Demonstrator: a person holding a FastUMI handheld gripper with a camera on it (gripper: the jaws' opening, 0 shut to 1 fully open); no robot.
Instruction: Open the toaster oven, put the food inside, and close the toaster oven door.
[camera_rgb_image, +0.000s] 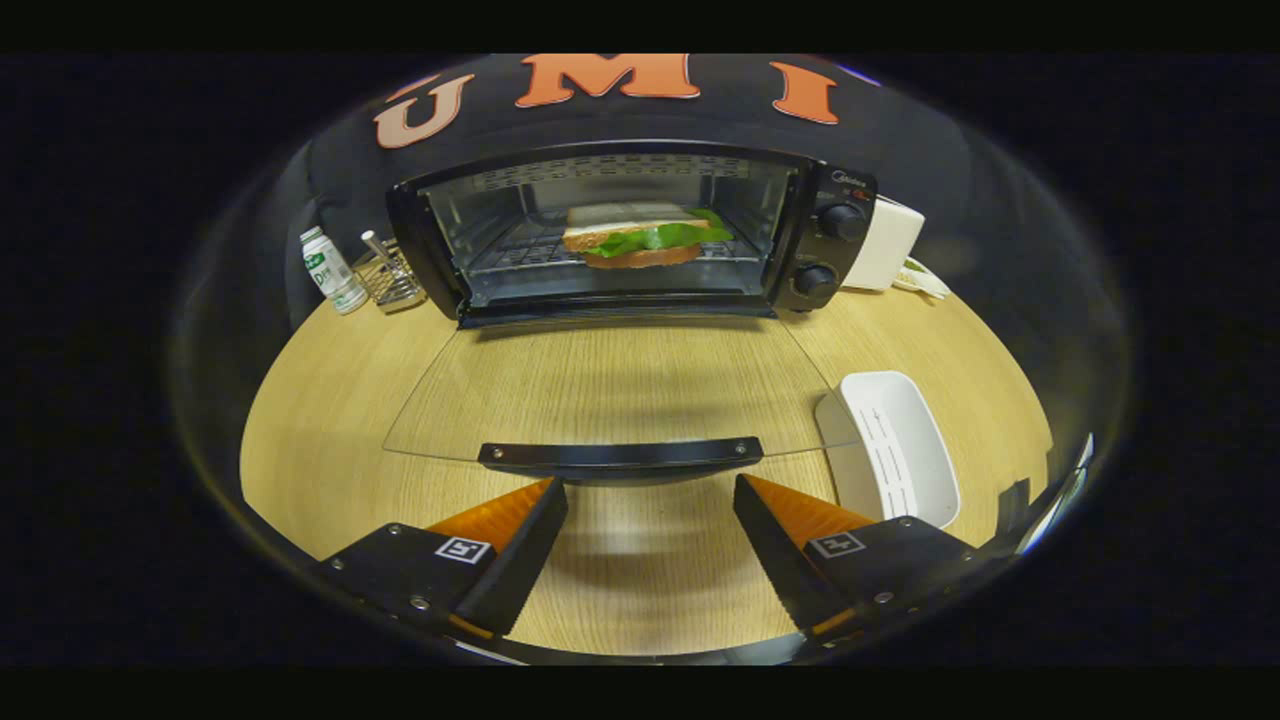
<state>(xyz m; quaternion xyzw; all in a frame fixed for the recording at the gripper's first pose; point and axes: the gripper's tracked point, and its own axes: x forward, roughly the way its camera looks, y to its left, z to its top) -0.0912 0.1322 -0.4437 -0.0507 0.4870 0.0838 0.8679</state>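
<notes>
The black toaster oven (845, 250) stands at the back of the wooden table with its glass door (620, 385) folded down flat toward me. A sandwich (645, 238) with bread, green lettuce and a red slice rests on the wire rack inside. The door's black handle (620, 455) lies just ahead of my fingertips. My gripper (650, 490) is open, with nothing between its fingers, hovering over the table just short of the handle.
A white rectangular tray (895, 450) lies right of the door, near my right finger. Left of the oven stand a small white bottle (330, 270) and a wire holder (390, 275). A white box (890, 245) sits right of the oven.
</notes>
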